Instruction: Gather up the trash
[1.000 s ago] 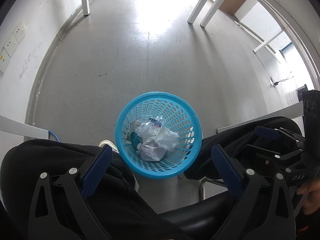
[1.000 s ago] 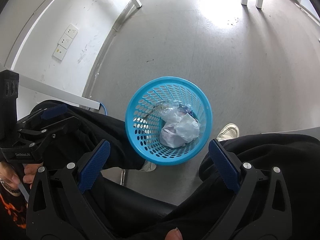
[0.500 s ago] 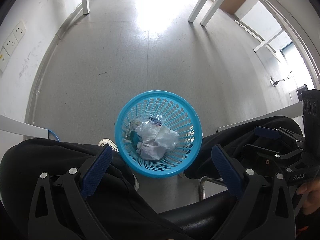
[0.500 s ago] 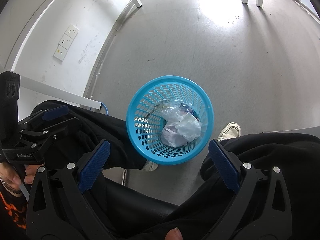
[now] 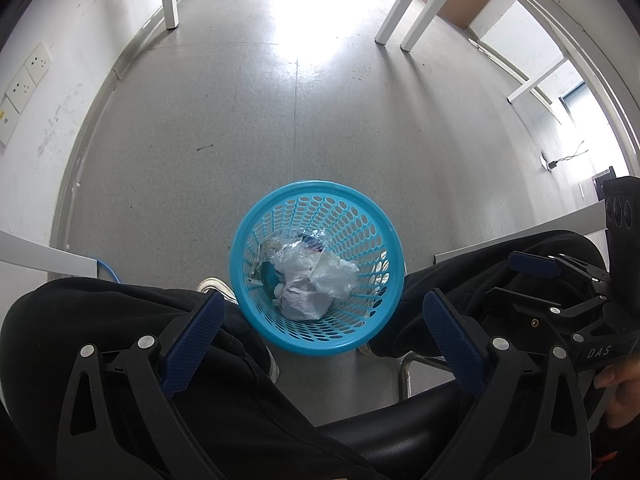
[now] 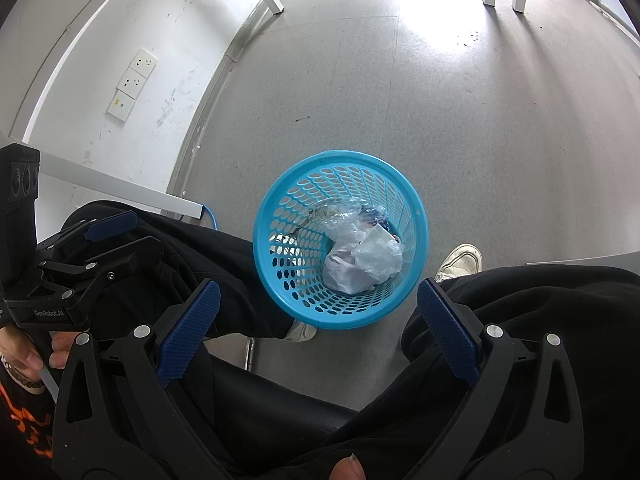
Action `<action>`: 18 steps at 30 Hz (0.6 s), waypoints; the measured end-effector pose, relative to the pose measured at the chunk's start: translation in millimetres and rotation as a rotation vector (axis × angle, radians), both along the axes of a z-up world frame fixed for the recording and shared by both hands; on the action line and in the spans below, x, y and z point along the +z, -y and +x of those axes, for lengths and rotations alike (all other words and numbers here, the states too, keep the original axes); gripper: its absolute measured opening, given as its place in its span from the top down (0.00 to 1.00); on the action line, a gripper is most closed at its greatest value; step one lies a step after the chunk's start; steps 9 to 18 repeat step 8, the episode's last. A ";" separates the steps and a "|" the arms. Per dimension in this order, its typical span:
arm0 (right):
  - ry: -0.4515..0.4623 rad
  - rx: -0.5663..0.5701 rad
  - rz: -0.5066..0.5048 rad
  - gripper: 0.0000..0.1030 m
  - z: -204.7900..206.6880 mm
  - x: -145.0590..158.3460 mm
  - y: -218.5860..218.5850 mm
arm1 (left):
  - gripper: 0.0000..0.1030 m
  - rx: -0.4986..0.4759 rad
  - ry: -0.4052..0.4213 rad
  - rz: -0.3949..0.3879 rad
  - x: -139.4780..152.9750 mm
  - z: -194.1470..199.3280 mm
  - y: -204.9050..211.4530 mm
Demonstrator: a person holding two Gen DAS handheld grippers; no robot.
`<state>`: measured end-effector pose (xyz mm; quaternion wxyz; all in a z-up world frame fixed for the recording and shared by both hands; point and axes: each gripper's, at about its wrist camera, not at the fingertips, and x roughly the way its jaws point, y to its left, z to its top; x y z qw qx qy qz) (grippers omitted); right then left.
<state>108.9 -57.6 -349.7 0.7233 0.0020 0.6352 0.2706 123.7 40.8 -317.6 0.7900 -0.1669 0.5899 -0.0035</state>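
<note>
Nothing much moved since prior frame. Blue basket (image 5: pixel 316 268) w/ crumpled plastic trash (image 5: pixel 316 280) stands on floor btw person's knees. Left tongs (image 5: pixel 320 332) & right tongs (image 6: pixel 316 324) both released, holding nothing.

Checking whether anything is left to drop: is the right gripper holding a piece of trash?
No, the right gripper is open with nothing between its fingers; the crumpled trash lies in the blue basket.

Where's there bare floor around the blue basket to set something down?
Beyond the blue basket, the grey floor lies bare out to the white table legs and the wall with sockets. It is crowded near the seat: black-trousered knees flank the basket, sneakers beside it, and crumpled plastic trash lies inside.
</note>
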 end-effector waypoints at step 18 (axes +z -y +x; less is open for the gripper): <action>-0.002 -0.001 0.000 0.08 -0.7 -0.4 -1.2 | 0.06 -0.009 -0.005 -0.006 -2.8 -2.1 1.0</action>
